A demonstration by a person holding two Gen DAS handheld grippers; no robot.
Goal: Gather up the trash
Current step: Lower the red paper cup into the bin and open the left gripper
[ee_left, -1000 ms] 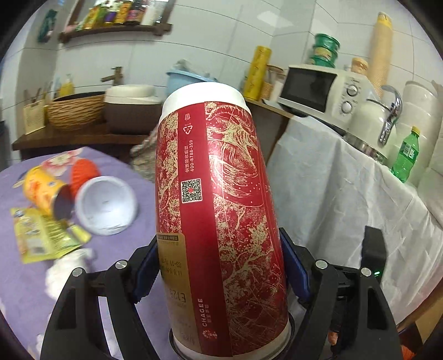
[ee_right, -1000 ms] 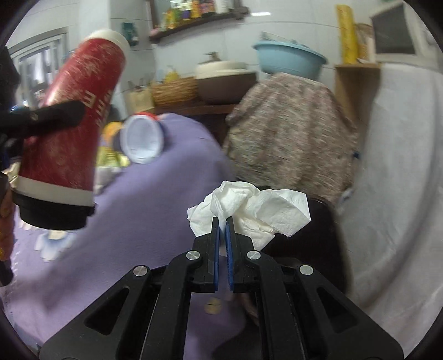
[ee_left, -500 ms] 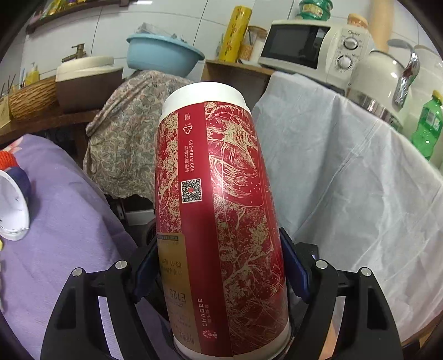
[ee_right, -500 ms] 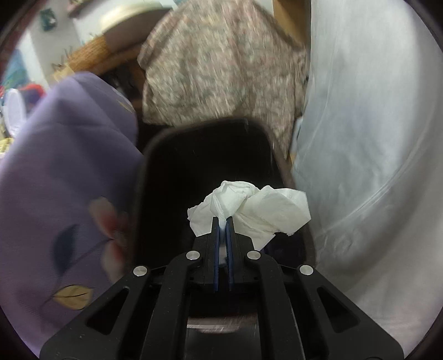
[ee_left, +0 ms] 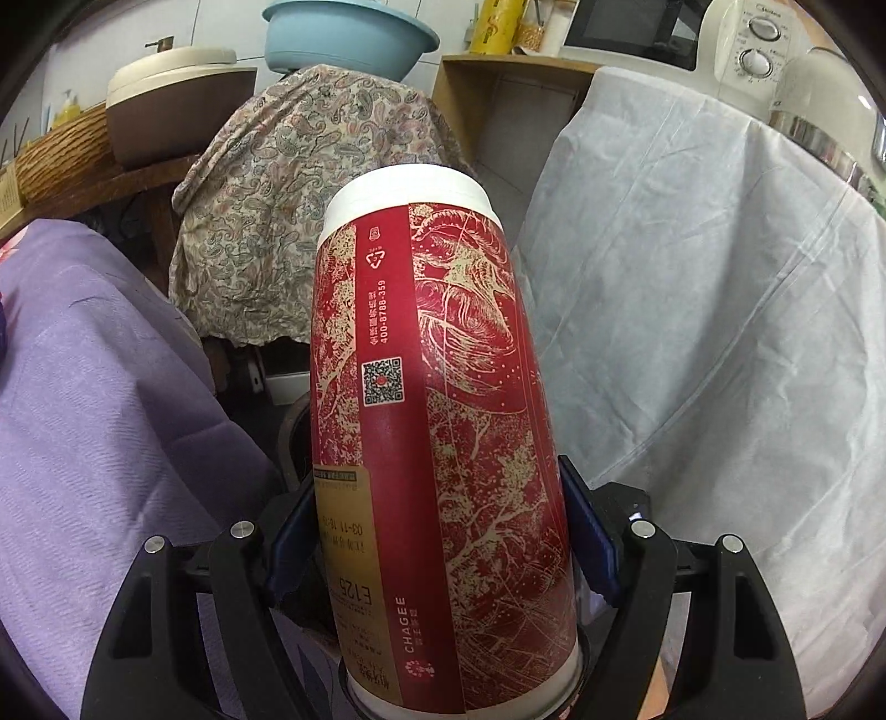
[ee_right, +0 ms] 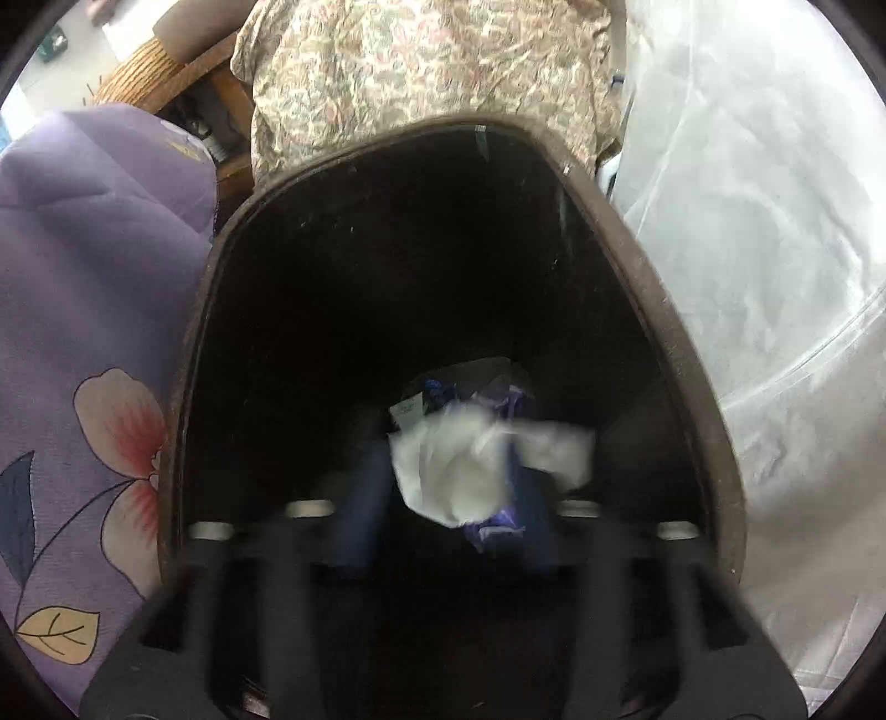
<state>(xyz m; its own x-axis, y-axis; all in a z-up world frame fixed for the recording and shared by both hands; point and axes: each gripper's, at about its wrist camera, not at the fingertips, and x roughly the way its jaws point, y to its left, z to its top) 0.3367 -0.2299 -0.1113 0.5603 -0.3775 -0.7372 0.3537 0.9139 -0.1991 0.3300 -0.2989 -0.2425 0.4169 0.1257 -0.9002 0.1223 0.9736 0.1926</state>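
Note:
A tall red and gold paper cup (ee_left: 432, 387) with a white rim fills the left wrist view, and my left gripper (ee_left: 440, 531) is shut on its lower body. Behind the cup a bit of the dark bin's rim (ee_left: 290, 437) shows. In the right wrist view my right gripper (ee_right: 443, 498) hangs over the mouth of the black trash bin (ee_right: 653, 277). Its jaws are opening, the blue pads (ee_right: 360, 493) stand well apart, and a crumpled white tissue (ee_right: 454, 471) sits blurred and loose between them. A blue and purple wrapper (ee_right: 443, 390) lies at the bottom of the bin.
A purple flowered tablecloth (ee_right: 83, 277) hangs left of the bin, a white sheet (ee_right: 747, 277) right of it, and a paisley cloth (ee_right: 415, 72) behind. A blue basin (ee_left: 343, 33), a brown pot (ee_left: 166, 105) and a microwave (ee_left: 720, 33) stand further back.
Both grippers have come down toward the bin. The right jaws, shut on the tissue before, have parted and the tissue has come loose. The left grip on the cup is unchanged.

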